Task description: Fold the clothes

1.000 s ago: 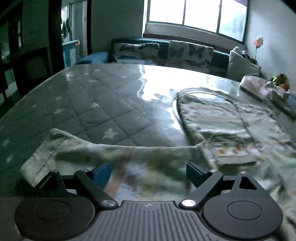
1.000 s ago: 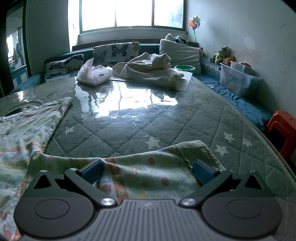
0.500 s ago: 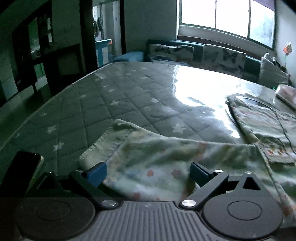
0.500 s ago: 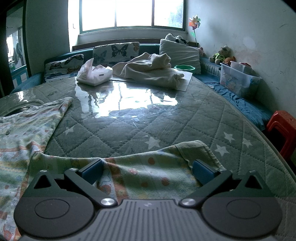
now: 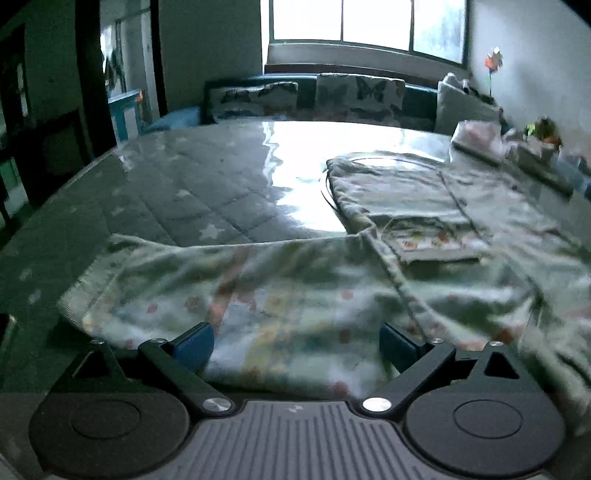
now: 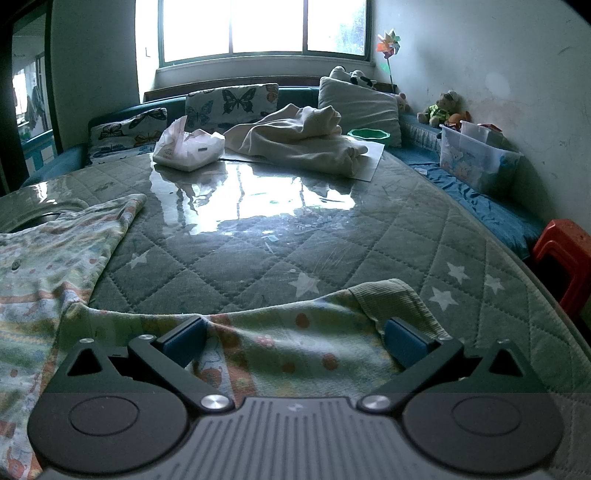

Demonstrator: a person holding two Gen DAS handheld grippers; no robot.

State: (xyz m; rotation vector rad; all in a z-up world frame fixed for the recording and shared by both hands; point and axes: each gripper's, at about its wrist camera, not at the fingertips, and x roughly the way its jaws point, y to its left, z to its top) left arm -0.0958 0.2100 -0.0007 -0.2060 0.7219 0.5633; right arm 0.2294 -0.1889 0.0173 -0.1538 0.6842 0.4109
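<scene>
L wrist view: the counter (image 5: 192, 192) is a round top w/ a grey-green quilted star cover under a glossy clear sheet; window glare lies across its middle. Behind it a teal sofa (image 5: 306, 96) w/ butterfly cushions, a bright window (image 5: 365, 22), and a dark doorway at left. The printed garment (image 5: 424, 206) lies flat on the right half of the counter, and one sleeve (image 5: 258, 288) w/ a ribbed cuff stretches across toward the left gripper (image 5: 295, 347). Its fingers (image 5: 194, 345) stand wide apart, sleeve cloth lying between them, pads not pressing on it. Frame is blurred, esp. at right.

Vs 1 s ago: same sleeve under the fingers, but the view has swung – doorway side showed more half a sec ago, now the garment's body is back in frame. Fingers a bit wider than a sec ago.

R wrist view: same counter (image 6: 332, 236), glare in the centre. At the far edge a tissue pack (image 6: 188, 147), a heaped cream cloth (image 6: 306, 140) on a white sheet, and a green bowl (image 6: 369, 134). Beyond: sofa w/ pillows, pinwheel (image 6: 388, 42), plush toys, a clear storage box (image 6: 476, 158); red stool (image 6: 561, 254) at right. The other sleeve (image 6: 295, 339), cuff to the right, lies under the right gripper (image 6: 295, 341); fingers (image 6: 404, 343) spread wide, cloth between, not clamped.

Vs earlier: nothing has shifted here.
</scene>
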